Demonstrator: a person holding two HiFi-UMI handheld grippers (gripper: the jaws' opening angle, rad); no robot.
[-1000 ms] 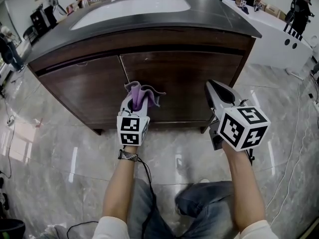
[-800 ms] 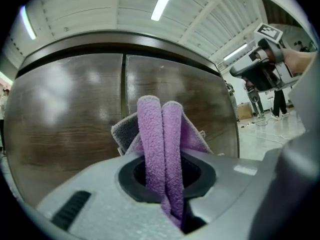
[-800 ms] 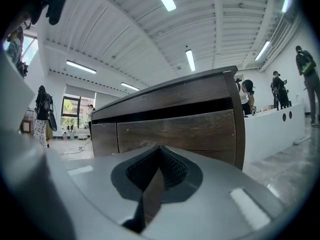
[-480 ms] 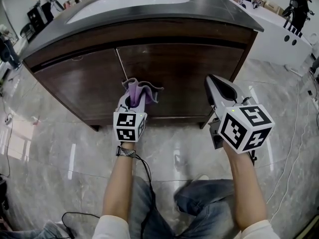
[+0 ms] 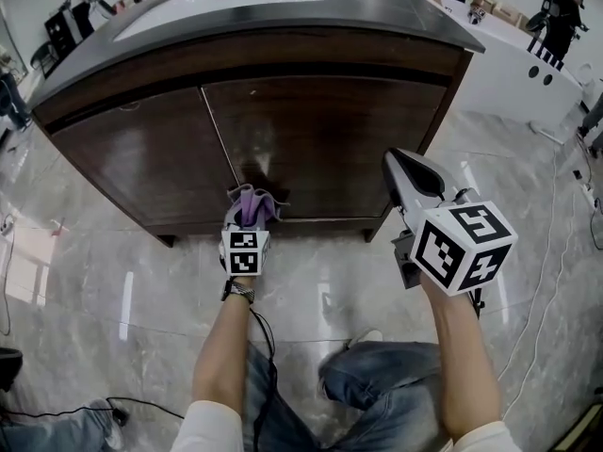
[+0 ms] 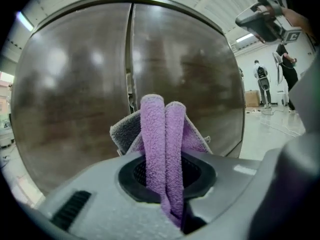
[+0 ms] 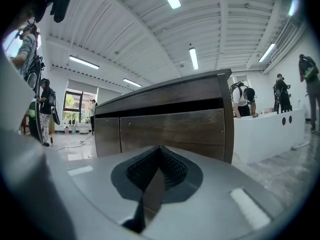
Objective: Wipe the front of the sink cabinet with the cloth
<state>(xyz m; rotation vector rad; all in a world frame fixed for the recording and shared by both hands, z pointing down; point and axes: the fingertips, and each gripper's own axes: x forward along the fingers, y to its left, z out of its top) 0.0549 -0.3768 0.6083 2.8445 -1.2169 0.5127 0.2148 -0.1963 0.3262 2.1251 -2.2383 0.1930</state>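
1. the left gripper has dropped lower on the sink cabinet front, so the wiping stroke looks near the doors' bottom edge.
2. its jaws are clamped on the purple cloth, whose folds just ahead of them seem to touch the wood.
3. the right gripper is held aside, jaws closed on nothing.

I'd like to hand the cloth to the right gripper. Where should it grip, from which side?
Probably the folded bunch of cloth sticking out past the left gripper, approached from its right: the cabinet door stands close in front, and the shut right gripper hangs on that side.
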